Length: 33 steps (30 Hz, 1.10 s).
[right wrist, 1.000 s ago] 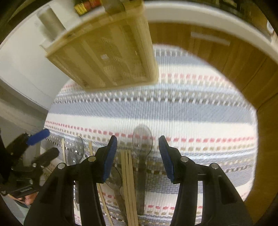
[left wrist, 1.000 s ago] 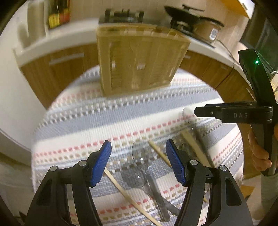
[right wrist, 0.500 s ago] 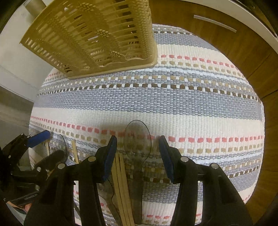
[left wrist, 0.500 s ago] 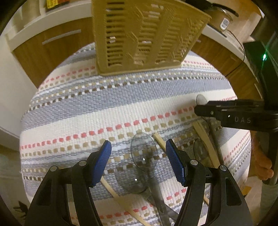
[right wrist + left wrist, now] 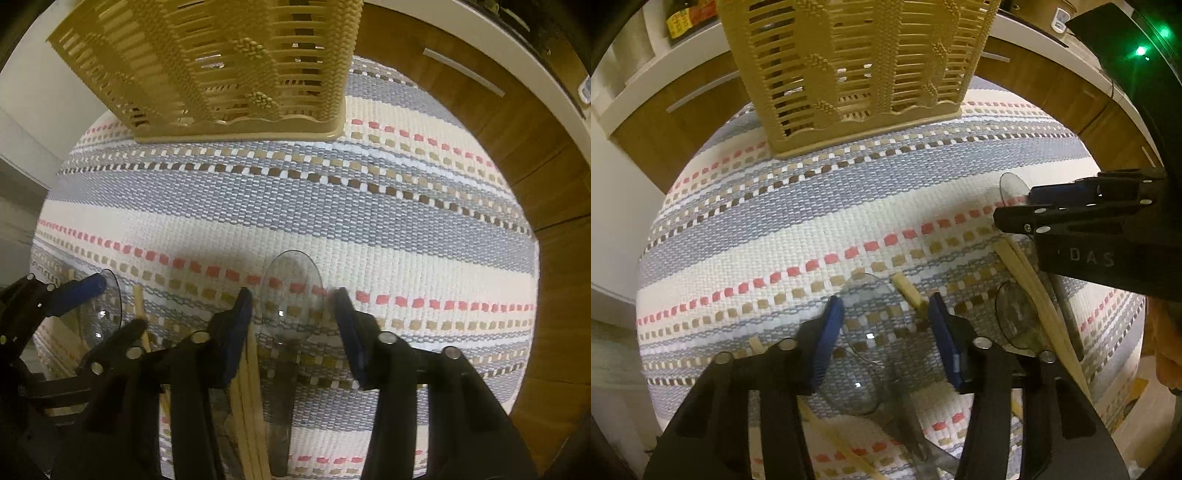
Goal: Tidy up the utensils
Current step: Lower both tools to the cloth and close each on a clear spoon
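Both grippers low over clear spoons on the striped cloth

Left gripper [image 5: 884,314] points up-frame, jaws wide apart astride a clear spoon [image 5: 870,325], not touching it; right gripper [image 5: 293,310] likewise, jaws wide around another clear spoon [image 5: 291,299], chopsticks [image 5: 251,387] beside its left finger; slatted basket [image 5: 857,62] at top centre.

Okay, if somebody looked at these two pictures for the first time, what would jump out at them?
First, the tan slotted basket standing at the far side of the striped cloth. Next, the clear plastic spoons and wooden chopsticks lying at the near side, one spoon between the open fingers of the right hand-held gripper and another before the open left hand-held gripper.
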Available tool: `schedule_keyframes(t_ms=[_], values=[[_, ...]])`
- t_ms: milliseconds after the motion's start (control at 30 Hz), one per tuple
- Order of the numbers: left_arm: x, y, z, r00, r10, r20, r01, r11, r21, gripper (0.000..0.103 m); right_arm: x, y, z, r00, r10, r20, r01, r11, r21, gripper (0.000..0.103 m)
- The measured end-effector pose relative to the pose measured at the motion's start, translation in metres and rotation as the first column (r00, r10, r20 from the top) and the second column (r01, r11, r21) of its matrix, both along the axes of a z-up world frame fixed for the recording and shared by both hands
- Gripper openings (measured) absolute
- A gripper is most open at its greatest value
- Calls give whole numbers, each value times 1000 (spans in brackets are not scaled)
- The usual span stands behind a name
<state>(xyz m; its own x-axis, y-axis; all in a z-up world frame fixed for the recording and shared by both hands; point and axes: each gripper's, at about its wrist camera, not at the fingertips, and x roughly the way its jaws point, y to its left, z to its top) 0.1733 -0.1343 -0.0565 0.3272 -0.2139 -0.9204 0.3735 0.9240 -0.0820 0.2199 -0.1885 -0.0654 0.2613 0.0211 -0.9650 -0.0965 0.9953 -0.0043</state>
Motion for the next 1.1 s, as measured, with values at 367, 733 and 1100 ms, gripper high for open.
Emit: schedule_keyframes(t_ms=[367,733,1100], values=[[7,3,7,1000,6,-30,-9,996,-89,33,-6,1,-2,1000,26,13,-26,1000,12,32],[6,0,14,1000,2,-10,-2,999,-55,57,-5,-4,-1,999,35,16,-36,999,20,32],[-3,-12,-1,999,-23,-27,23,1000,3,42,-6,-5,-1,998,60,19,-60,998,14,32]])
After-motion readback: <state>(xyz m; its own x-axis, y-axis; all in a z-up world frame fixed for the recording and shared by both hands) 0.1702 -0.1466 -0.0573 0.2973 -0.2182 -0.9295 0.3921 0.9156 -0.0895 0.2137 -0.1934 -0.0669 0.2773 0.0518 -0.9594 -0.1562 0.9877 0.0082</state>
